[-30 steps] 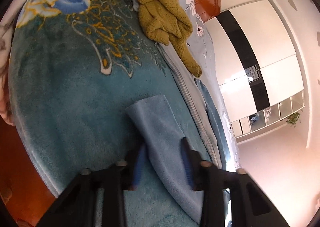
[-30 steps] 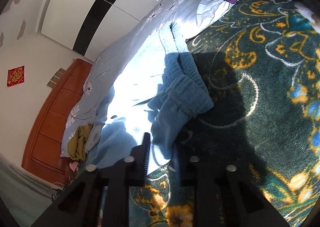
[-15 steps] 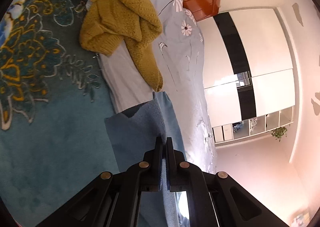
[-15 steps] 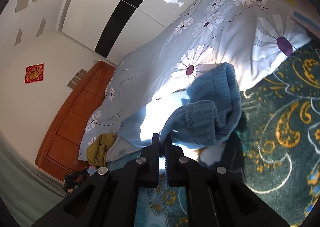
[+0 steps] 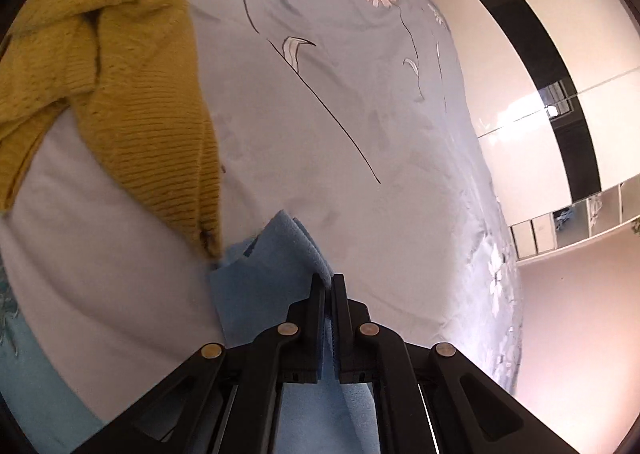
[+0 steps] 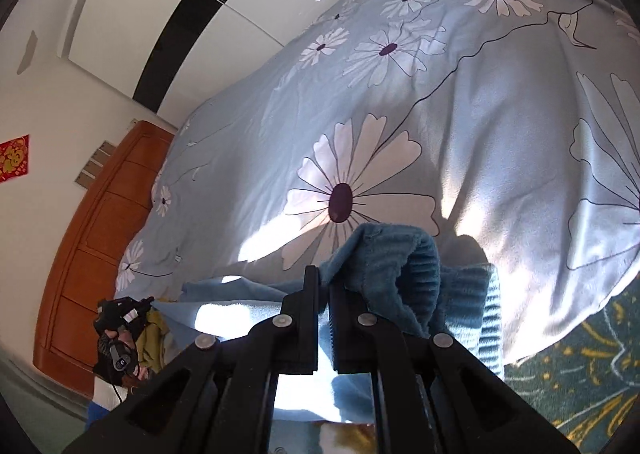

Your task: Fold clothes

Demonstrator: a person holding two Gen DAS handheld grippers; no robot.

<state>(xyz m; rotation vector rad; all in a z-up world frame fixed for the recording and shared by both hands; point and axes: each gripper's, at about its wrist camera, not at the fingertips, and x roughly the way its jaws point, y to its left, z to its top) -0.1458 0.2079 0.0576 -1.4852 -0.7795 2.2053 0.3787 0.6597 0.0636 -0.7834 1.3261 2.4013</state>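
The left hand-held gripper [image 5: 329,286] is clamped on a folded edge of the blue garment [image 5: 264,278]; the cloth sticks out past the fingertips and runs down between the jaws, which stand almost together. Its jaws have just been closing, with the blue cloth between them. The right hand-held gripper [image 6: 324,286] is likewise clamped on the blue garment [image 6: 384,266], at a thick part with a ribbed cuff that bunches up just right of its tips and hangs down past them.

The landmark is the duvet [image 5: 360,113], pale blue with white daisies, which fills most of both views. In the left wrist view the garment's held edge lies in front of the duvet, at its near border. A yellow sweater [image 5: 120,73] lies crumpled on the duvet's left part, and its lowest sleeve tip touches or overlaps the blue garment's upper left corner. In the right wrist view the garment stretches from the right gripper leftward along the duvet's near edge, sunlit in the middle, to where the left hand-held gripper [image 6: 132,304] shows small and dark, with a hand [image 6: 120,350] on its grip. A teal blanket [image 6: 580,366] with gold pattern lies below the duvet's right side. A wooden headboard [image 6: 92,262] stands beyond the duvet's left end, and a white wardrobe [image 6: 224,5] with a black stripe rises behind it.
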